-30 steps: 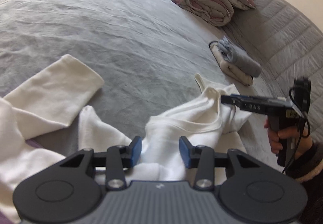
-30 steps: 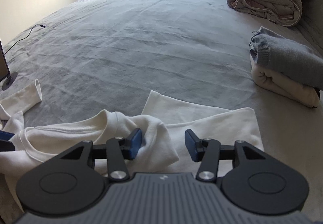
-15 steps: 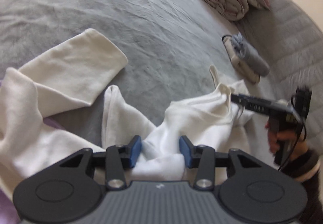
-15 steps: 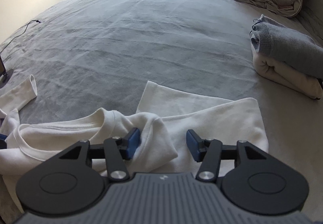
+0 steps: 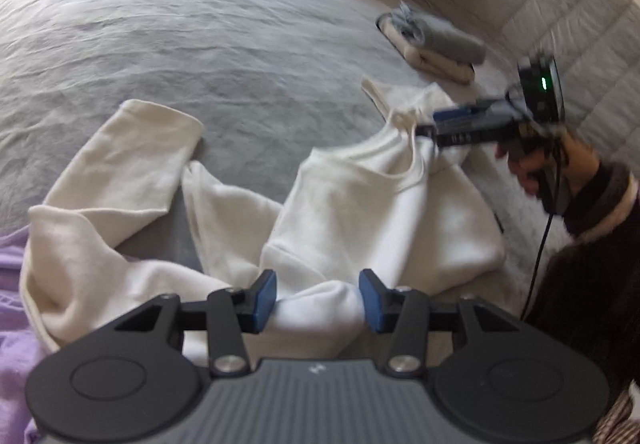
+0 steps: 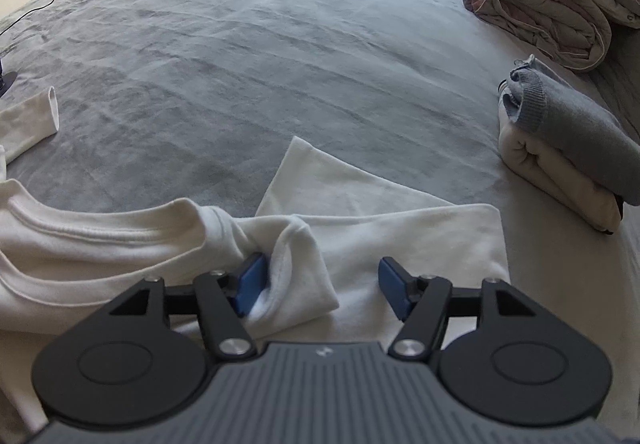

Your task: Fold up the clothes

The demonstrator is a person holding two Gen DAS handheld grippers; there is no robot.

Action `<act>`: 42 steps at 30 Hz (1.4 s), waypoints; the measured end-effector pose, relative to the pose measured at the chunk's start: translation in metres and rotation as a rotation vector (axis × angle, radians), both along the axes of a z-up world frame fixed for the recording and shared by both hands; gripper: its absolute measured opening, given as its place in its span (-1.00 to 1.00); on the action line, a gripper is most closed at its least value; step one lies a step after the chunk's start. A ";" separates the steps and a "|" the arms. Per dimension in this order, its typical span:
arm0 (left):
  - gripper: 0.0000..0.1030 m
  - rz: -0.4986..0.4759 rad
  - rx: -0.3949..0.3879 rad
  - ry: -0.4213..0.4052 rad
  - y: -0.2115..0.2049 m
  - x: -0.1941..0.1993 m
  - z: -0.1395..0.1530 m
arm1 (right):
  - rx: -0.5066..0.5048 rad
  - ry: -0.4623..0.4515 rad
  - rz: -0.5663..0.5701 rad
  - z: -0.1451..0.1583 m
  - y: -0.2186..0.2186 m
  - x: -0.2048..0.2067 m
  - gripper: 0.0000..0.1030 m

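Sweatshirt point(image 5: 360, 212) crumpled on bed point(image 5: 200, 24), jaws opening

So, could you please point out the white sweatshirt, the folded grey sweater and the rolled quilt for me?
white sweatshirt point(image 5: 360, 212): left wrist view, on its chest panel.
folded grey sweater point(image 6: 580, 124): right wrist view, on its top surface.
rolled quilt point(image 6: 536, 12): right wrist view, on its outer fold.

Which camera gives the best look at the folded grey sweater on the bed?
The right wrist view: the folded grey sweater is large and sharp there, its ribbed edge clear, lying on a folded cream garment. The left wrist view shows the same stack only small, far off and blurred.
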State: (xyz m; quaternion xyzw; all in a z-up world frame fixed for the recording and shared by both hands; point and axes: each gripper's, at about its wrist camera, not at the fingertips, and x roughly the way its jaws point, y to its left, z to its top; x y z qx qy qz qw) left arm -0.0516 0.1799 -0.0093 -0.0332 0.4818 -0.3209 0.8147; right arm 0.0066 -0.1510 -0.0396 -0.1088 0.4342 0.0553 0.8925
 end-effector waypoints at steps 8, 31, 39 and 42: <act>-0.01 0.166 -0.179 0.156 0.018 0.025 -0.023 | -0.007 -0.004 0.000 -0.001 0.002 0.000 0.29; -0.75 0.359 -0.177 -0.018 0.012 0.013 0.000 | 0.112 -0.161 -0.017 0.027 0.008 -0.011 -0.83; -0.77 0.417 -0.091 -0.213 -0.001 0.047 0.044 | 0.082 -0.364 -0.082 0.057 0.014 -0.008 -0.84; -0.77 0.430 -0.022 -0.310 -0.010 0.069 0.059 | 0.062 -0.410 -0.082 0.067 0.017 0.006 -0.84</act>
